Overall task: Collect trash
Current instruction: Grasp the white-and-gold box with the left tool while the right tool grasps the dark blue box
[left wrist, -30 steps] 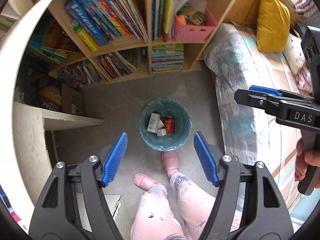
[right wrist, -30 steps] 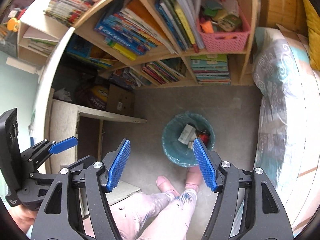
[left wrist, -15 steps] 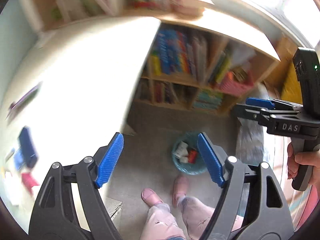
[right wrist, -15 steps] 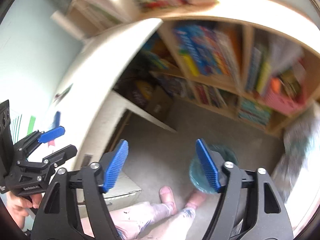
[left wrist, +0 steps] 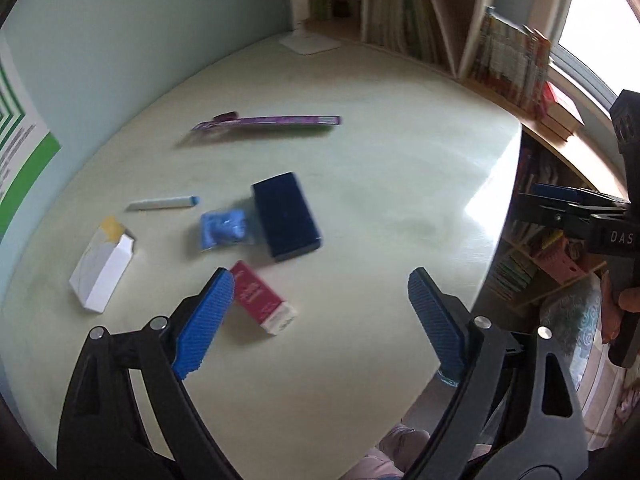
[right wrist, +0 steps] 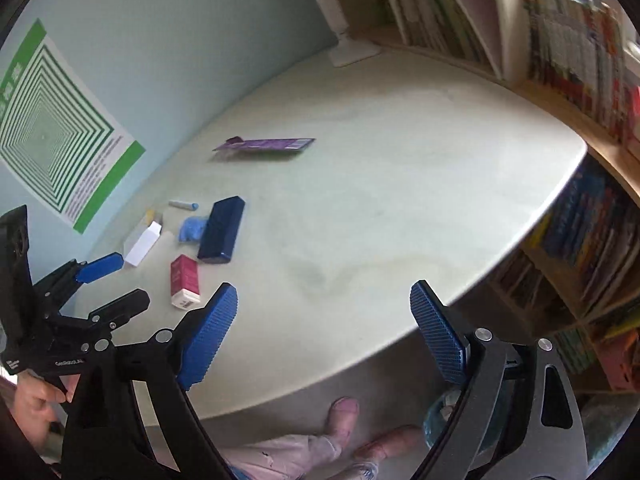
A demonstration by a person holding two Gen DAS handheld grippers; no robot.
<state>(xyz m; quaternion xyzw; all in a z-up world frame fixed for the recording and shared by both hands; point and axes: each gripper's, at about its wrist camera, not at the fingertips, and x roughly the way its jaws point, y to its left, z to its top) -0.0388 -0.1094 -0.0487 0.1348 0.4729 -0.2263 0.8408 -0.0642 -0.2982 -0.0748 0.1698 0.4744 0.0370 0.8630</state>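
Litter lies on a pale round table [left wrist: 380, 184]: a red carton [left wrist: 262, 302], a dark blue box [left wrist: 285, 216], a crumpled blue wrapper [left wrist: 224, 230], a white open carton [left wrist: 102, 270], a small white tube [left wrist: 162, 203] and a long purple packet [left wrist: 272, 122]. My left gripper [left wrist: 320, 300] hangs above the table's near part, jaws opening with nothing between them; its left fingertip overlaps the red carton. My right gripper [right wrist: 324, 312] hovers over the table's near edge, jaws opening and empty. The red carton [right wrist: 184, 280] and dark blue box [right wrist: 220, 230] lie to its left. The teal bin [right wrist: 444, 420] peeks out behind the right finger.
Bookshelves [right wrist: 568, 48] crowd the table's far and right sides. A white lamp base [left wrist: 310, 43] stands at the back. A green poster [right wrist: 52, 128] hangs on the wall. The person's legs and pink slippers [right wrist: 344, 412] are below the table edge.
Both grippers swung up and away from the teal bin on the floor to the tabletop with its litter, rolling as they went. Both pairs of jaws spread wider.
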